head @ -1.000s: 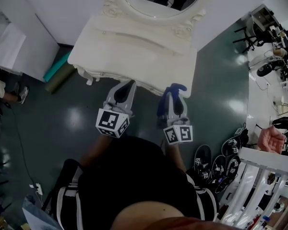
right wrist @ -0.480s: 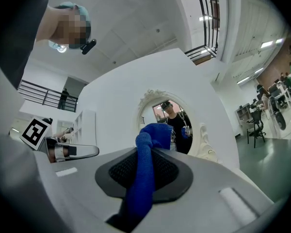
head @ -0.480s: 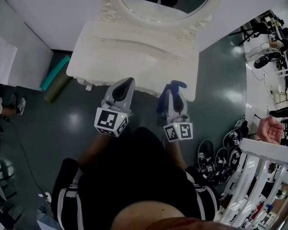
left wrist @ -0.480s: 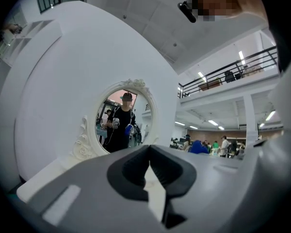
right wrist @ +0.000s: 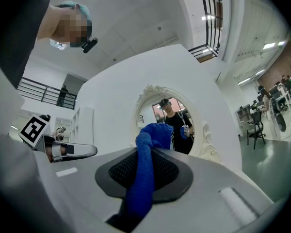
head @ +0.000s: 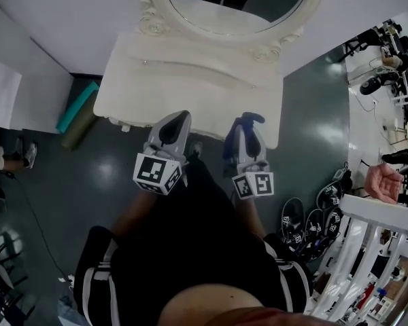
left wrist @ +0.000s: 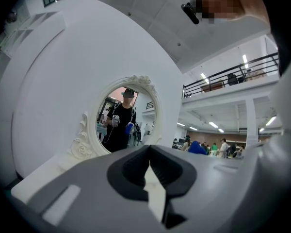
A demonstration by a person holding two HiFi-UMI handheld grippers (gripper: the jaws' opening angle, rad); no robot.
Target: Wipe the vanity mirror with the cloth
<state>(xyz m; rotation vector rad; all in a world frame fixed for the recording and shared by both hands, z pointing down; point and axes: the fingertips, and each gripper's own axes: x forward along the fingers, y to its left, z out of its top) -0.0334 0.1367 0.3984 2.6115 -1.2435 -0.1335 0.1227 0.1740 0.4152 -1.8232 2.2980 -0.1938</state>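
Since the right tool (right wrist: 145, 165) has its jaws closed on the blue cloth (right wrist: 146, 152), we begin there. The cloth is pinched along a rolled middle stretch, and a bunched end stands out past the jaw tips toward the vanity mirror (right wrist: 176, 125). We judge the cloth soft, light and limp. It will fold and drag rather than push, so the bunch ahead of the jaws is the part that should meet the glass. The hold should sit close behind that bunch so the hard jaw tips stay off the pane.

The left tool (left wrist: 149, 171) has its jaws set together with nothing between them, only a thin sliver of light showing. Both tools hang well short of the mirror, over the near edge of the white worktop (head: 190, 80) below it, the left tool toward the mirror's left side and the right toward its right.

The mirror is an oval pane in a carved white frame (head: 272, 49), upright at the back of the worktop. We take the glass as smooth and fragile, wanting light, even pressure. The cloth is not yet touching it.
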